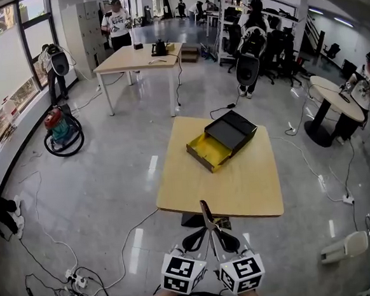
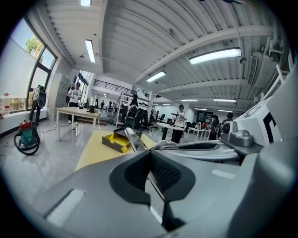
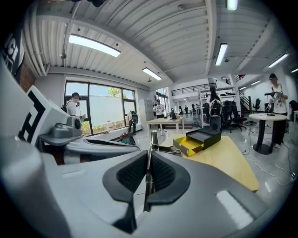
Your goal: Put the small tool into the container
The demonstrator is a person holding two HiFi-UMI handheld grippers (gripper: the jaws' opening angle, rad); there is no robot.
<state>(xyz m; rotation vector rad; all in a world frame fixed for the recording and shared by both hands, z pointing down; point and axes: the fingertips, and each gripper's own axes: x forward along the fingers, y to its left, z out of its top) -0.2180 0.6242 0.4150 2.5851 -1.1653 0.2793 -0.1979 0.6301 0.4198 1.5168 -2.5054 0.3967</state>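
Clearly, the left hand-held gripper [image 2: 149, 169] and the right hand-held gripper [image 3: 148, 174] were both clamped on the thin small tool [image 1: 206, 214]. It was well short of the container [image 1: 223, 141] on the surface [image 1: 239, 191], and uneven pulls could have twisted it loose.

- Light wooden table [image 1: 239, 186] ahead of me, standing on glossy grey floor [image 1: 105, 189].
- On it, toward the far side: black container [image 1: 234, 129], yellow drawer [image 1: 210, 150] pulled out toward me.
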